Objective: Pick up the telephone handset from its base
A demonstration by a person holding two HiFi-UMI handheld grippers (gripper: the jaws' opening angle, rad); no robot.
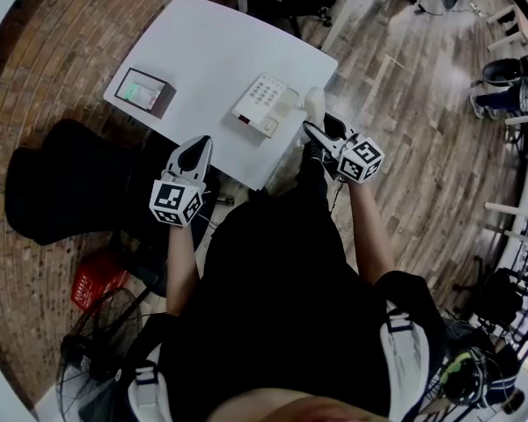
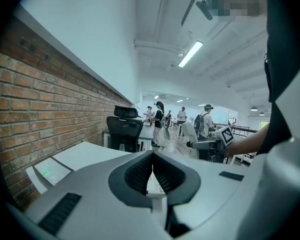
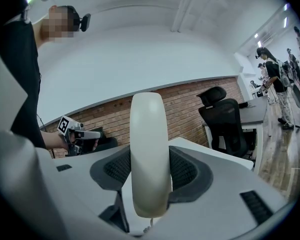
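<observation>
The white telephone base (image 1: 262,105), with its keypad, lies near the right edge of the white table (image 1: 202,51). Its white handset (image 1: 314,104) is off the base, held upright just to the right of it. My right gripper (image 1: 317,128) is shut on the handset (image 3: 150,154), whose rounded body fills the gap between the ribbed pads (image 3: 117,169). A bit of curly cord shows below it. My left gripper (image 1: 194,155) hovers at the table's near edge, left of the base. It is shut, pads touching (image 2: 152,156), with nothing in it.
A small dark box with a lit green screen (image 1: 143,91) sits on the table's left side. A black office chair (image 1: 62,192) stands to the left, with a red basket (image 1: 95,280) and a fan (image 1: 92,359) on the floor. Another chair (image 2: 124,131) and several people stand beyond the table.
</observation>
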